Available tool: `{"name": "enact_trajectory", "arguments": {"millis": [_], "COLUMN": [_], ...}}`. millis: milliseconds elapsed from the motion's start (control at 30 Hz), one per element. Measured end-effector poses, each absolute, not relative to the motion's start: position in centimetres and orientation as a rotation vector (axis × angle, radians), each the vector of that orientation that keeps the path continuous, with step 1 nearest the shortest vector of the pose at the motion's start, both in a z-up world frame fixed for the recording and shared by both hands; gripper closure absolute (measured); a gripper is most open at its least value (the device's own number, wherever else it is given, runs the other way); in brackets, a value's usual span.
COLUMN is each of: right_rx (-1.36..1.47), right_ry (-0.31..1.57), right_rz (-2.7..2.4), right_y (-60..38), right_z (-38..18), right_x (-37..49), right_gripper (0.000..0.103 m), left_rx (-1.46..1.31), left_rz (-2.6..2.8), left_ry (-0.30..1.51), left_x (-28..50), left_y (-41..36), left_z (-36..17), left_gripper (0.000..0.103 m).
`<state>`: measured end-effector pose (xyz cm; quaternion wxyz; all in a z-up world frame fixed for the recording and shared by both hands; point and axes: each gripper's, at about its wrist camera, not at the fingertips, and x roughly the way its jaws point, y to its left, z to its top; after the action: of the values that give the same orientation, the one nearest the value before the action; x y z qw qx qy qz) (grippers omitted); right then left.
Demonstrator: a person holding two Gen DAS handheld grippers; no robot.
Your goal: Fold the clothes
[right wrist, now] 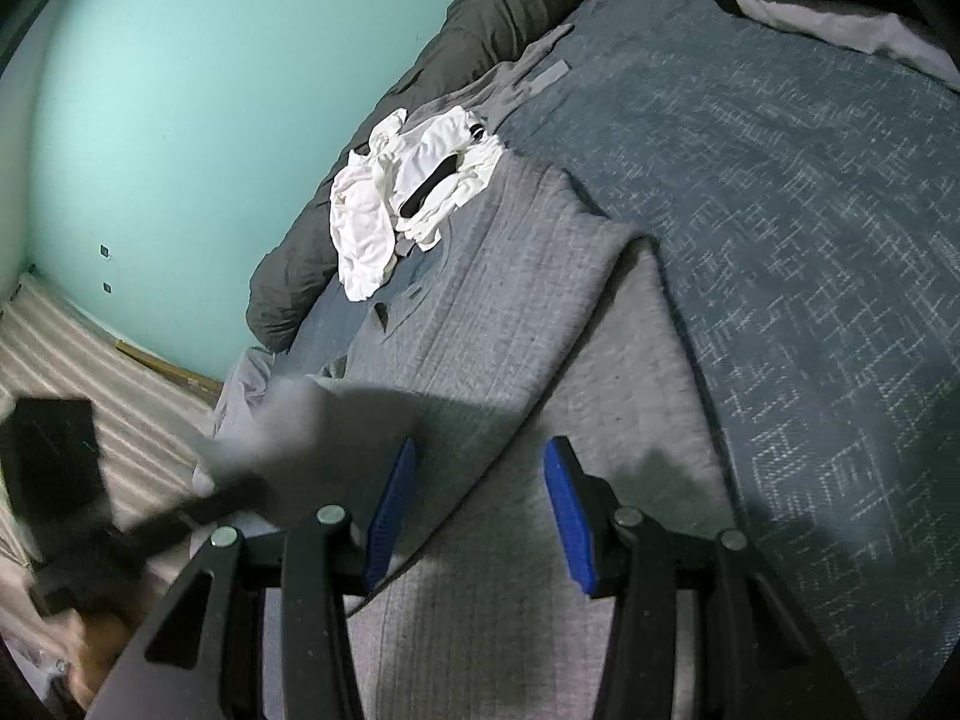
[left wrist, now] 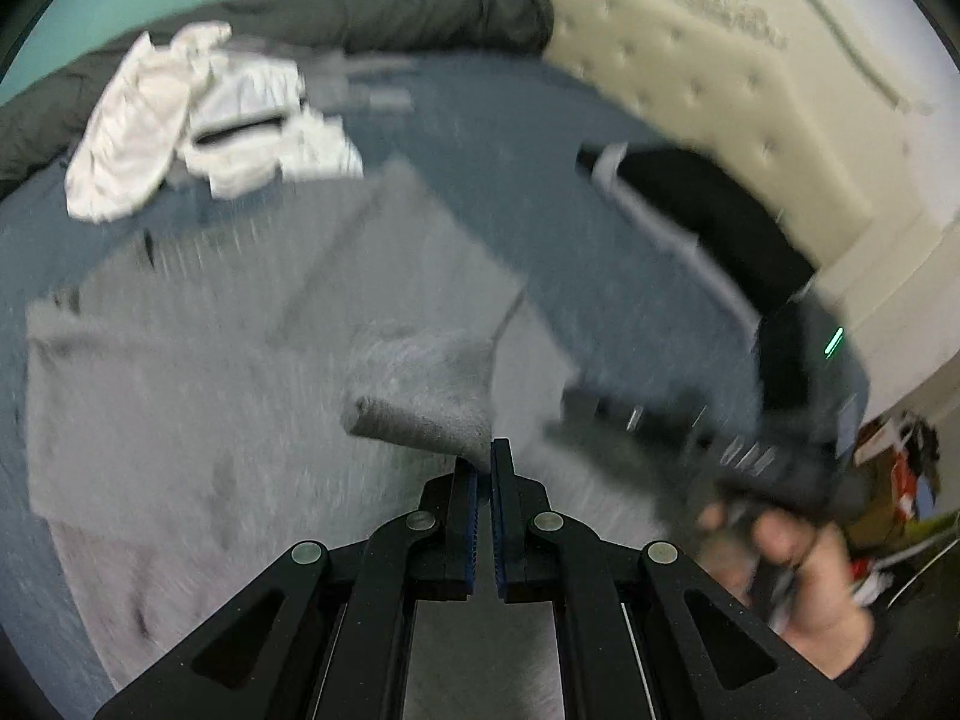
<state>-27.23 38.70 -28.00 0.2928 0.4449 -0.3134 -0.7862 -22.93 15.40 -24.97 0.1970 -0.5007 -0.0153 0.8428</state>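
Here, a grey top half-folded on the bed

No brand or writing is legible anywhere. The grey sweatshirt (right wrist: 516,312) lies spread on the blue patterned bedspread (right wrist: 810,210), one side folded over. The left hand-held gripper (left wrist: 485,459) is pinched tight on a blurred corner of its fabric. The right hand-held gripper (right wrist: 480,498) stands partly open above it, gripping nothing. Motion blur smears the left view. Crumpled white clothes (right wrist: 408,198) lie beyond, near the dark duvet (right wrist: 480,18).
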Motion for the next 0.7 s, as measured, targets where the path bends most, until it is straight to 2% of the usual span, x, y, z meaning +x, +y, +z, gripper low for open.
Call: {"name": "enact_trajectory", "arguments": {"millis": [67, 133, 200, 300, 367, 500, 700], "right_rx": [1.195, 1.211, 1.231, 1.260, 1.279, 1.317, 1.374], "right_ry": [-0.831, -0.820, -0.810, -0.796, -0.787, -0.722, -0.432], "right_rz": [-2.076, -2.059, -2.040, -2.031, -2.032, -2.051, -2.120], "right_y": [38.2, 37.7, 37.4, 37.0, 36.8, 35.9, 32.5], "right_z": [-28.2, -28.4, -28.7, -29.0, -29.3, -29.4, -29.0], "right_x": [-27.3, -27.4, -27.4, -27.6, -27.6, -27.4, -26.6], "right_gripper": [0.056, 0.056, 0.055, 0.053, 0.046, 0.043, 0.043], "left_rx": [-1.437, -1.451, -1.433, -1.446, -1.467, -1.529, -1.573], "left_rz": [2.348, 2.337, 2.350, 2.391, 2.419, 2.463, 2.494], "left_ry": [-0.022, -0.043, -0.054, -0.062, -0.082, -0.144, -0.211], "left_x": [-22.4, -22.0, -21.3, -20.4, -20.3, -20.0, -19.1], "left_y": [15.6, 15.3, 14.4, 12.2, 10.6, 7.1, 4.2], "left_z": [-26.5, -27.3, -27.3, -27.5, -27.9, -29.0, -30.8], "left_gripper": [0.095, 0.068, 0.058, 0.058, 0.058, 0.058, 0.058]}}
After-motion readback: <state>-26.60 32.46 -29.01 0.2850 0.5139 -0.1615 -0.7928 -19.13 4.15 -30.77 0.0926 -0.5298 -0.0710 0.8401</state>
